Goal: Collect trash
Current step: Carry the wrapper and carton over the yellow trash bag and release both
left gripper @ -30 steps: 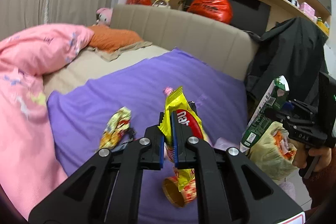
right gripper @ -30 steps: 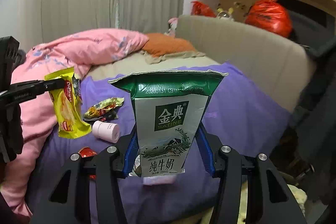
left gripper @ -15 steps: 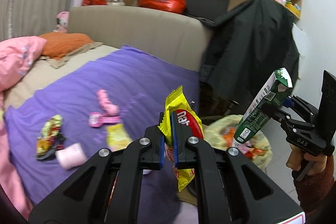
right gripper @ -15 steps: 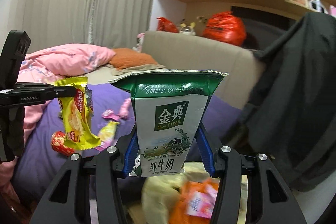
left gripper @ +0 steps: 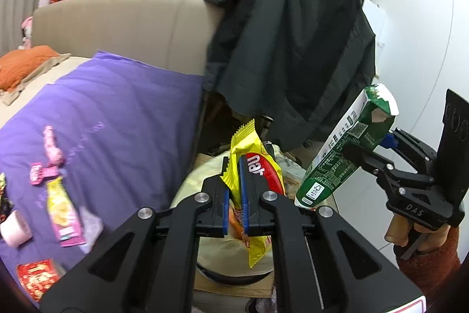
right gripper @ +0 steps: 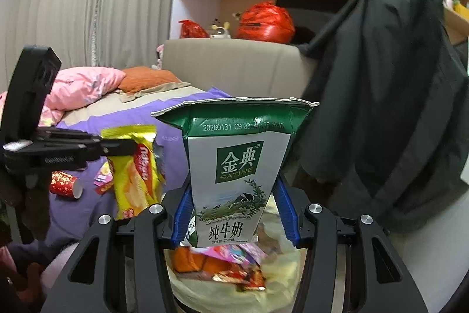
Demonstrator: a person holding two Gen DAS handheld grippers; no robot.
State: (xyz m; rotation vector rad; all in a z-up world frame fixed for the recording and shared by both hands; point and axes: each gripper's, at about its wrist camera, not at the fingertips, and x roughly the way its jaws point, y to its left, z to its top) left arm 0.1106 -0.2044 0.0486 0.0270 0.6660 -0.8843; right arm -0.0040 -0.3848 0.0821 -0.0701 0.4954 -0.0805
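Observation:
My left gripper (left gripper: 234,169) is shut on a yellow and red snack wrapper (left gripper: 258,166) and holds it above the trash bin (left gripper: 193,184). My right gripper (right gripper: 234,207) is shut on a green and white milk carton (right gripper: 234,178) and holds it above the same bin (right gripper: 281,280), which has a pale liner and holds orange and pink wrappers. The carton (left gripper: 348,145) and right gripper (left gripper: 372,148) show at right in the left wrist view. The wrapper (right gripper: 134,169) and left gripper (right gripper: 117,147) show at left in the right wrist view.
On the purple bedspread (left gripper: 102,113) lie pink wrappers (left gripper: 49,154), a yellow-pink packet (left gripper: 63,210), a pink roll (left gripper: 14,228) and a red paper cup (right gripper: 64,184). A black coat (left gripper: 293,34) hangs beside the beige headboard (left gripper: 123,28). Pink duvet (right gripper: 79,87) lies far left.
Both grippers have swung right, away from the bed, carrying the wrapper and the carton to above the trash bin. Both stay shut on their items.

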